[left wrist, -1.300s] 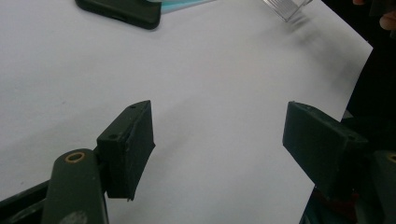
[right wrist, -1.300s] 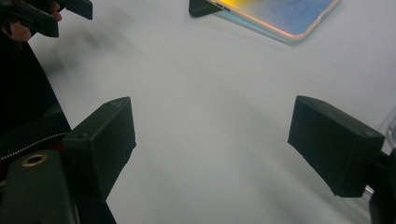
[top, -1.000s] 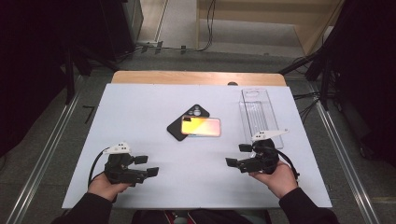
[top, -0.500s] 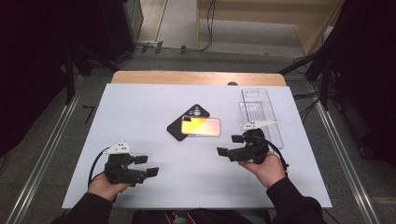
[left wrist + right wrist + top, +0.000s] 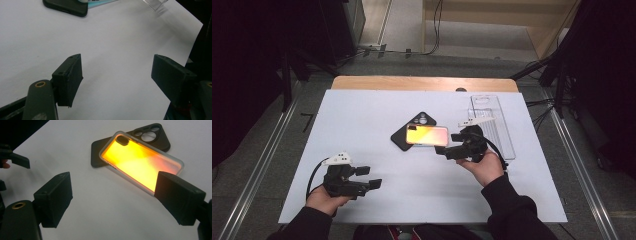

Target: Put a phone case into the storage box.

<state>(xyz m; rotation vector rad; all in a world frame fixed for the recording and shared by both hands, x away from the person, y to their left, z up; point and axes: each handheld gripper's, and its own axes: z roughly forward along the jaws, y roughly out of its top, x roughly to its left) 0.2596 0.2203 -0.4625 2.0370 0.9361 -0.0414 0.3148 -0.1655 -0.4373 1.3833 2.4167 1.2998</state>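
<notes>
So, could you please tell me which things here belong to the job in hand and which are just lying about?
In the job:
- orange phone case, lying partly on the black case
- black phone case under it
- right claw, open, close to the orange case

Lying about:
- clear phone case, farther right
- left claw, open over bare white sheet

Clear phone case [image 5: 492,122] at the white table's [image 5: 362,125] far right side.

Black grippers [image 5: 369,177], dark sleeves [image 5: 512,210]
</notes>
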